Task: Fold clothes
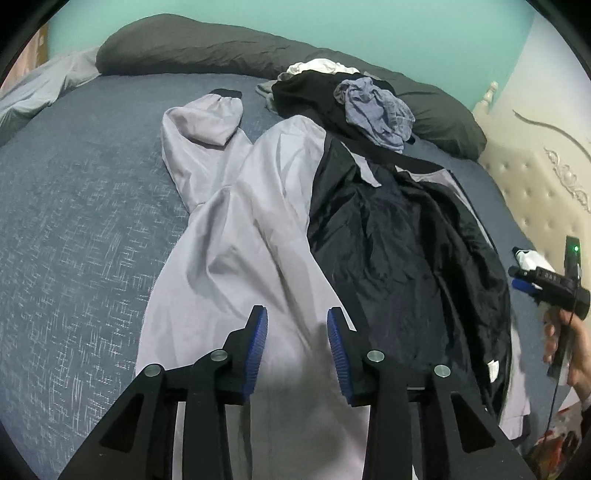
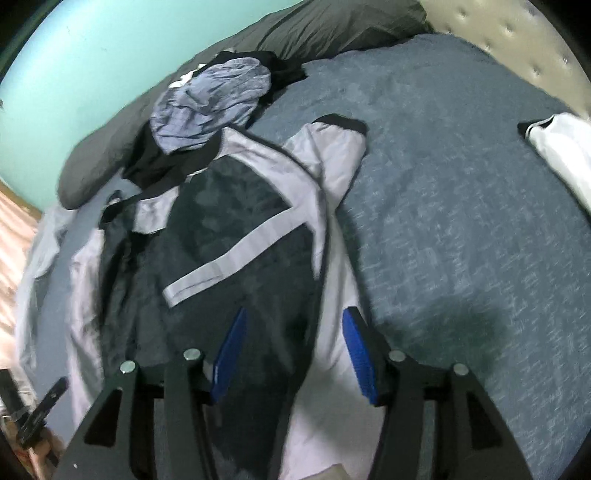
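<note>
Both the left gripper (image 1: 297,328) and right gripper (image 2: 291,328) hover with fingers apart, empty, over the jacket (image 1: 258,206).

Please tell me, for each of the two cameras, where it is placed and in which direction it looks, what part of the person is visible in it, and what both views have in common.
Left wrist: sits on the left gripper, looking down along its open fingers at the grey jacket on the bed; a hand holding the right gripper shows at the right edge.
Right wrist: sits on the right gripper, looking down over the jacket's dark lining; only its own fingers show clearly.
Shared: jacket, bed, clothes pile, dark pillow.
</note>
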The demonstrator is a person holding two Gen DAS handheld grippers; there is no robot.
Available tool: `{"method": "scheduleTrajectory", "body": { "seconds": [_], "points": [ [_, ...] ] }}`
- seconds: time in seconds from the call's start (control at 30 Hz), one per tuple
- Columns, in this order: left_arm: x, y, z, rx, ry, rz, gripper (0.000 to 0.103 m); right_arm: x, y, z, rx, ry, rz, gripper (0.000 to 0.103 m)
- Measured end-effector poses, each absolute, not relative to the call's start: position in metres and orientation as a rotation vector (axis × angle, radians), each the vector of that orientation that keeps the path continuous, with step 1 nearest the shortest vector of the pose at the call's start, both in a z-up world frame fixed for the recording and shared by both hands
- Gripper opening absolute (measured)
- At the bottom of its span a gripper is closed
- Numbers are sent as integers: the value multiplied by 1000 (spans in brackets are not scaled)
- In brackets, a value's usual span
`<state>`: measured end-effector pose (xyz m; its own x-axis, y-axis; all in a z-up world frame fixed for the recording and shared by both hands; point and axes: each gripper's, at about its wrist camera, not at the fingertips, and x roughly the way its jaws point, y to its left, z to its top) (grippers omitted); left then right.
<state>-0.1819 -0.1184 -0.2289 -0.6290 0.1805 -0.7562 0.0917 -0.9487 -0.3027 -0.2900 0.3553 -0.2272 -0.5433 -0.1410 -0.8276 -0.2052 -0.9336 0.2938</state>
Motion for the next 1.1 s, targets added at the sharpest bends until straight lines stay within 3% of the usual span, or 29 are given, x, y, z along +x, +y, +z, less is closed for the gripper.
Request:
{"method": "scheduleTrajectory", "body": {
  "seconds": [0.13, 0.33, 0.37, 0.43, 0.5, 0.53, 0.63, 1.1],
  "points": [
    [-182, -116, -232, -1309, -517, 2740, 45, -301, 366, -237, -1464, 584, 2619, 55],
    [-181, -113, -237, -1306, -506, 2735, 46, -314, 362, -250, -1527, 528, 2631, 54],
    [-182, -114, -238, -1309, -507, 2735, 46, -315, 360, -252, -1535, 513, 2635, 51],
    [-184, -117, -240, -1313, -519, 2735, 46, -317, 356, -255, -1544, 480, 2652, 32],
    [-185, -119, -239, -1303, -538, 2735, 46, -318, 353, -255, -1562, 448, 2664, 24],
    [-185, -121, -239, -1298, -548, 2732, 46, -318, 351, -256, -1571, 432, 2670, 14],
    [-185, -125, -240, -1293, -577, 2721, 46, -314, 345, -247, -1559, 398, 2712, 5],
    [-180, -131, -236, -1255, -628, 2713, 46, -286, 209, -163, -1553, 341, 3101, 2]
  ]
}}
